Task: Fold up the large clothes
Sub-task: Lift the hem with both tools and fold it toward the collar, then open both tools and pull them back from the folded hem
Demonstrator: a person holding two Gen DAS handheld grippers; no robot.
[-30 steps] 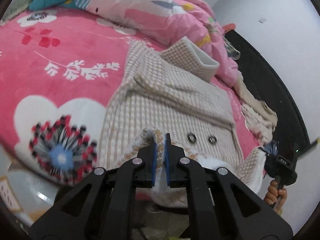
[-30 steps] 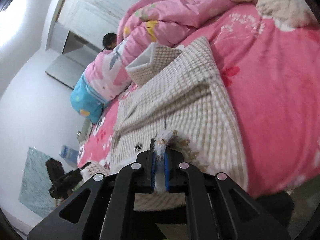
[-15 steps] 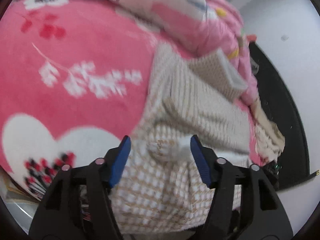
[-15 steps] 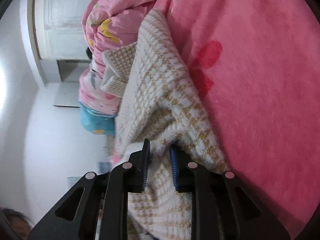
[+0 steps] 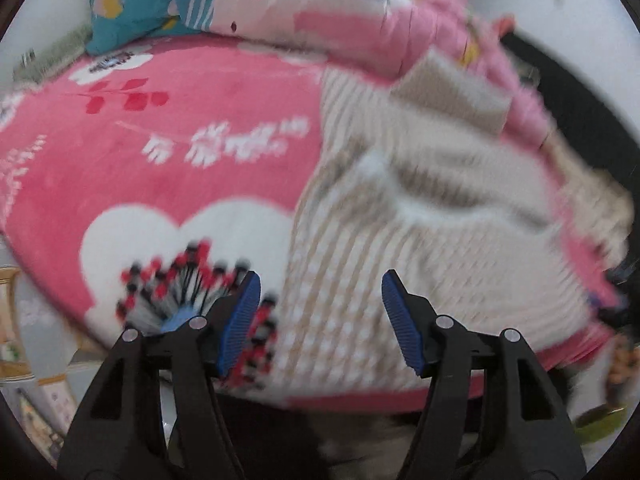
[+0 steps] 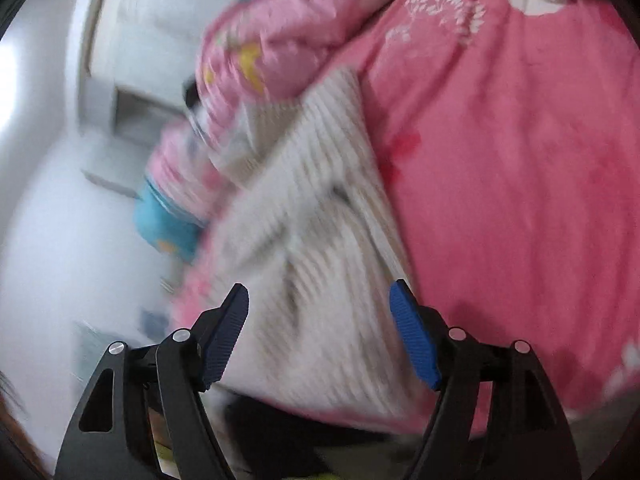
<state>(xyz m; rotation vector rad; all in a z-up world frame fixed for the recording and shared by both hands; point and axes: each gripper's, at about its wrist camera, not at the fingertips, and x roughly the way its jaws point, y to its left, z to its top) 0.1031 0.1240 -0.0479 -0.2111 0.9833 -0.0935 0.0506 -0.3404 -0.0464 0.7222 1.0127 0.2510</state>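
Beige-and-white checked knit coat lies folded on the pink floral plush blanket, near its edge. Through the left wrist camera, your left gripper is released, blue pads spread, nothing between them, the hem just beyond. Through the right wrist camera, your right gripper is opening its jaws, empty too, over the same coat. Both views are smeared; pull away fast and a pad may snag the fluffy knit, undoing the fold or dragging it off the edge.

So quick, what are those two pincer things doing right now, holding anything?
Left gripper: open, holding nothing, above the checked coat.
Right gripper: jaws opening wide, nothing gripped, the coat lies beyond them.
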